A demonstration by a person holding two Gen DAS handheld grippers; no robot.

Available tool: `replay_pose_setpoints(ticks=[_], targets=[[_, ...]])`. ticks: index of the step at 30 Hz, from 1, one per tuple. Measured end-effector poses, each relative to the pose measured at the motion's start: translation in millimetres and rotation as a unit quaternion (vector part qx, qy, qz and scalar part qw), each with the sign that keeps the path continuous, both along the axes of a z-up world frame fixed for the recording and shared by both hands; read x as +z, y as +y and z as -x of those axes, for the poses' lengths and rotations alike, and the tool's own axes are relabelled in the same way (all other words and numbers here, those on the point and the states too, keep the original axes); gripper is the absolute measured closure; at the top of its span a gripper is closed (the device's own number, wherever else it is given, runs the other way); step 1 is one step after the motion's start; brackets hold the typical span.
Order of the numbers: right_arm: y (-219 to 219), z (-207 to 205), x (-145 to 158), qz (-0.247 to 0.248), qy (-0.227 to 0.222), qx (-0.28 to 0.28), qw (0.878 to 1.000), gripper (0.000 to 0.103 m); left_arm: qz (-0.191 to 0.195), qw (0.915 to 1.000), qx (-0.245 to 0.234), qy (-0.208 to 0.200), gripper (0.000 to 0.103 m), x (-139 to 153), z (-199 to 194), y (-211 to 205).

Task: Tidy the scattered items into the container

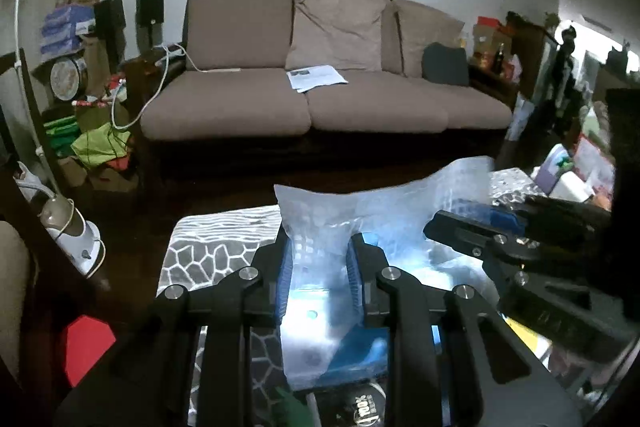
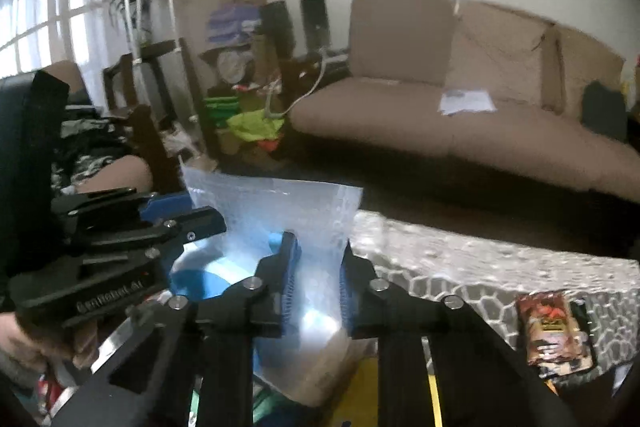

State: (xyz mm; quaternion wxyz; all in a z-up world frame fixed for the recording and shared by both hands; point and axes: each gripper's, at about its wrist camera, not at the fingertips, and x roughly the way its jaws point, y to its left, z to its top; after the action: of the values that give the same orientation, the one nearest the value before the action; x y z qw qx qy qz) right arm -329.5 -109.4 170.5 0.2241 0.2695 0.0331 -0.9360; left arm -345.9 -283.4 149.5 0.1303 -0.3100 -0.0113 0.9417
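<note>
The plastic bag stands up in the middle of the left wrist view, clear and crinkled, lifted above the bench with its grey-and-white honeycomb cloth. The left gripper has a fold of that bag between its blue pads, the two sides not fully together, the film bunched in the gap and glowing bright. Something blue sits low inside the bag; I cannot tell what it is through the glare.

Over at the right of that view, the right gripper comes in sideways, its dark tips at the bag's other edge.

In the right wrist view, the same bag rises at centre, and the right gripper has the bag's film between its pads, with a gap between them; whether it truly pinches the film I cannot tell. The left gripper reaches in from the left of the frame, touching the bag's near edge.

At the lower right of that view, a snack packet, red and brown, lies flat on the bench cloth, well apart from the bag.

Behind it all, a brown sofa fills the upper middle, with white papers lying on its seat.
</note>
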Motion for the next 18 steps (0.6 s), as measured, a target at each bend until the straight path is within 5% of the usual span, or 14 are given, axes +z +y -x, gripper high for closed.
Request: replay_pose_setpoints(ticks=[8,18], targets=[[-10.3,-4.6,12.9,-0.004,0.036,-0.005,0.999,0.092,-0.020,0.9988,0.045,0.000,0.081,15.4,8.7,-8.1],[-4.4,-15.7,63.8,0.018,0.073,-0.004,0.997,0.094,-0.009,0.9978,0.053,0.039,0.083,84.7,-9.3,0.9]])
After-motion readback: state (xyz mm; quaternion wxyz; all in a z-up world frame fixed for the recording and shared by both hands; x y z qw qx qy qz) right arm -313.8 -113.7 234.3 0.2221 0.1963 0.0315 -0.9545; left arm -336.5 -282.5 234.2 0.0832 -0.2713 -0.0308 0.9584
